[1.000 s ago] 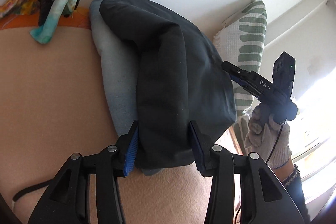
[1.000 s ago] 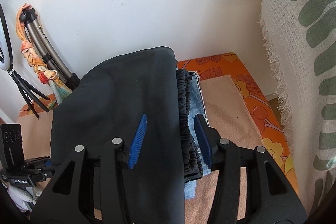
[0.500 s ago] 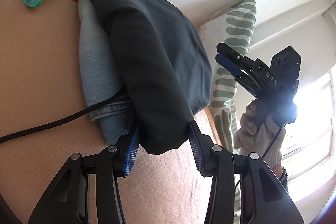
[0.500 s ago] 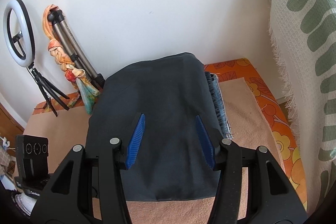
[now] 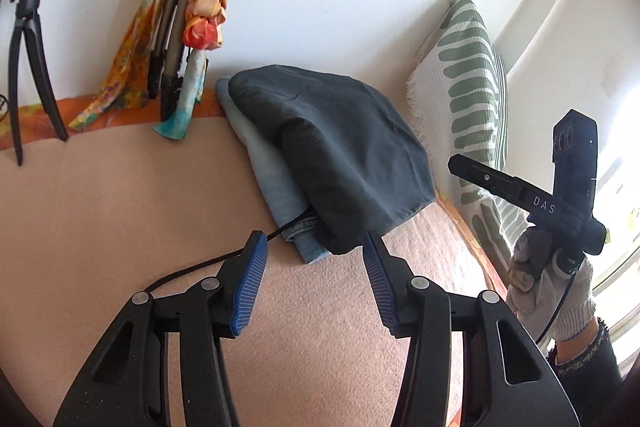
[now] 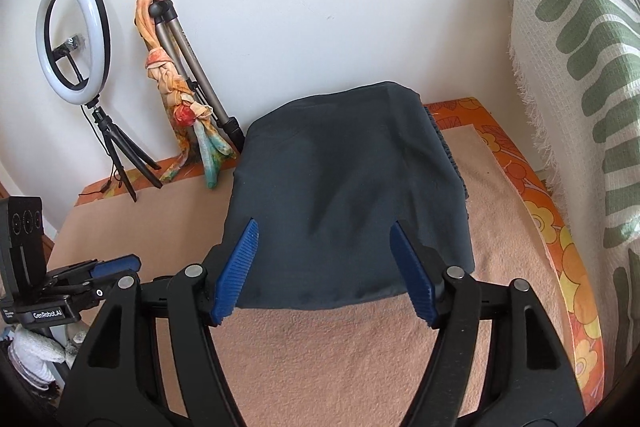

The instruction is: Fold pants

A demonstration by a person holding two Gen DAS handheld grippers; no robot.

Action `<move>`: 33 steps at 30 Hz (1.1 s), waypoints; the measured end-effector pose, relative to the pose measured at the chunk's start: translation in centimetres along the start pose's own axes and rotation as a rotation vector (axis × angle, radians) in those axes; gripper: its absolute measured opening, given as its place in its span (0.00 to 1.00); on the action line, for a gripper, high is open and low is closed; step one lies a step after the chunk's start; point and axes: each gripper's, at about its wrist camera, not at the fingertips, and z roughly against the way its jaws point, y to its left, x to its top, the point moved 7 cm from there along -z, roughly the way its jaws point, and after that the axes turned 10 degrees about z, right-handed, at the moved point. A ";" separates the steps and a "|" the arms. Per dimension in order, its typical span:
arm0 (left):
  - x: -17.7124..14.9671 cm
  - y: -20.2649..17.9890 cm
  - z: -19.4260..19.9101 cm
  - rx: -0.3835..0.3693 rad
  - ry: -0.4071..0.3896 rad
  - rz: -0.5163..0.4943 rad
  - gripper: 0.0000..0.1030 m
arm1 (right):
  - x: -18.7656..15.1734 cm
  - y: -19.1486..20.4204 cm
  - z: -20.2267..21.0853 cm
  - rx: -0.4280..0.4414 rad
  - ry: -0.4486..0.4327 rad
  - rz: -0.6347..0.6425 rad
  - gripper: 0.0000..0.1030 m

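one peach blanket, white wall

The dark pants cover most of the blue jeans beneath.

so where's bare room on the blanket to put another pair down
The tan blanket is bare in front of the dark pants, and across the stretch to their left up to the tripod and scarf. Right of the pants only a narrow strip runs before the orange edge. The back wall side is crowded.
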 end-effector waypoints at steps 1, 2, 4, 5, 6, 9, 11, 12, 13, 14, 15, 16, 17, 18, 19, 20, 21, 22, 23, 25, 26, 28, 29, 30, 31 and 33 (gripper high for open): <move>-0.2 -0.5 0.8 0.005 -0.014 -0.017 0.50 | -0.4 0.5 0.7 -0.007 -0.004 0.005 0.76; -0.5 -0.8 1.7 0.007 -0.025 -0.034 0.50 | -0.8 0.9 1.5 -0.016 -0.009 0.011 0.77; -1.0 -1.9 3.1 0.015 -0.043 -0.074 0.52 | -1.6 1.8 3.0 -0.035 -0.021 0.022 0.83; -1.3 -2.8 3.7 0.018 -0.053 -0.095 0.57 | -2.0 2.2 3.8 -0.045 -0.026 0.024 0.84; -1.6 -3.2 4.5 0.019 -0.065 -0.114 0.61 | -2.3 2.7 4.5 -0.051 -0.031 0.024 0.86; -2.6 -4.3 6.6 0.014 -0.096 -0.145 0.65 | -3.5 3.9 6.6 -0.068 -0.032 0.020 0.90; -3.2 -4.9 7.6 0.014 -0.115 -0.154 0.71 | -4.3 4.7 7.9 -0.094 -0.036 0.031 0.93; -3.6 -5.2 8.1 0.012 -0.122 -0.159 0.74 | -4.7 5.2 8.6 -0.105 -0.038 0.039 0.96; -4.0 -5.3 8.6 0.015 -0.128 -0.166 0.75 | -5.1 5.6 9.2 -0.115 -0.041 0.043 0.98; -4.4 -5.4 9.0 0.024 -0.132 -0.173 0.78 | -5.4 5.9 9.9 -0.122 -0.044 0.042 0.98; -4.9 -5.3 9.4 0.042 -0.137 -0.178 0.79 | -5.8 6.3 10.5 -0.127 -0.047 0.037 0.99; -5.3 -5.3 9.7 0.063 -0.139 -0.182 0.79 | -6.2 6.6 11.0 -0.133 -0.048 0.031 0.99; -5.7 -5.2 10.0 0.079 -0.139 -0.184 0.79 | -6.5 6.9 11.5 -0.142 -0.046 0.027 0.99; -6.1 -5.1 10.3 0.090 -0.139 -0.183 0.79 | -6.9 7.3 12.0 -0.155 -0.046 0.023 1.00; -6.5 -5.0 10.6 0.093 -0.138 -0.180 0.79 | -7.2 7.6 12.4 -0.172 -0.047 0.025 1.00; -6.9 -4.9 10.9 0.088 -0.136 -0.173 0.79 | -7.5 7.8 12.9 -0.192 -0.051 0.026 1.00; -7.3 -4.7 11.2 0.082 -0.134 -0.163 0.79 | -7.8 8.1 13.5 -0.211 -0.057 0.026 1.00; -7.7 -4.5 11.5 0.078 -0.134 -0.152 0.80 | -8.1 8.5 14.0 -0.225 -0.064 0.024 1.00; -8.1 -4.3 11.8 0.079 -0.138 -0.146 0.80 | -8.5 8.8 14.4 -0.234 -0.069 0.020 1.00; -8.7 -4.0 12.3 0.086 -0.152 -0.146 0.80 | -9.2 9.3 15.0 -0.247 -0.077 0.010 1.00; -9.0 -3.9 12.4 0.090 -0.155 -0.147 0.80 | -9.5 9.5 15.2 -0.254 -0.080 0.009 1.00; -9.4 -4.0 12.4 0.097 -0.142 -0.161 0.80 | -10.1 10.0 15.3 -0.280 -0.079 0.016 1.00; -9.5 -4.0 12.4 0.104 -0.139 -0.172 0.80 | -10.4 10.3 15.4 -0.284 -0.078 0.025 1.00; -9.6 -4.0 12.5 0.113 -0.145 -0.181 0.80 | -10.5 10.6 15.4 -0.285 -0.078 0.033 1.00; -9.8 -4.1 12.7 0.117 -0.156 -0.190 0.80 | -10.6 10.8 15.5 -0.283 -0.081 0.038 1.00; -10.0 -4.1 13.1 0.122 -0.177 -0.201 0.80 | -10.7 11.2 15.8 -0.276 -0.094 0.038 1.00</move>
